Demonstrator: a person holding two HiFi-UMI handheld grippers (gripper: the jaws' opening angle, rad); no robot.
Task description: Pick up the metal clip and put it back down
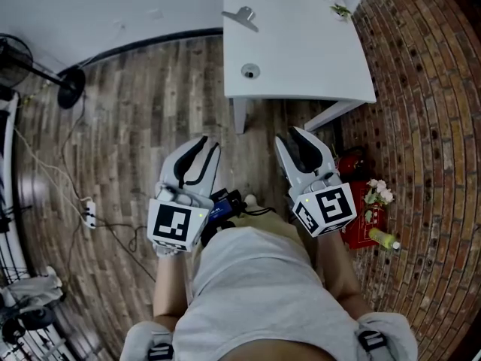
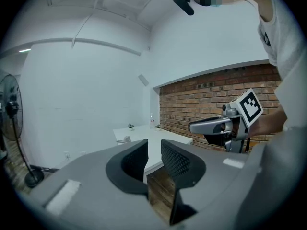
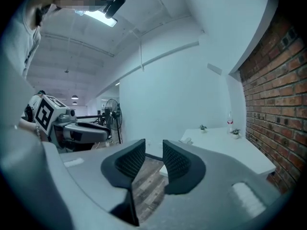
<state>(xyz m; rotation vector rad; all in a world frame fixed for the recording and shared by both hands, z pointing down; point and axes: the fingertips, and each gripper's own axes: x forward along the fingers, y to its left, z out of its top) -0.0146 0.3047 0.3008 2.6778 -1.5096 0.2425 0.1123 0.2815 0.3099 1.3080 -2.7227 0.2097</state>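
Nearest: left gripper and right gripper — pale grey two-jaw tools, black pads slightly apart, nothing between either pair. Well ahead of both fingertips: grey metal clip, lying on the white rectangular table. Stage: fits the clip awaiting pick-up or already set back — the next move depends on which.

Plank floor fills the middle and left. A white counter stands at upper centre, beside a brick wall on the right. A white wall runs across the upper left; a fan stands at the left edge, a power strip below it.
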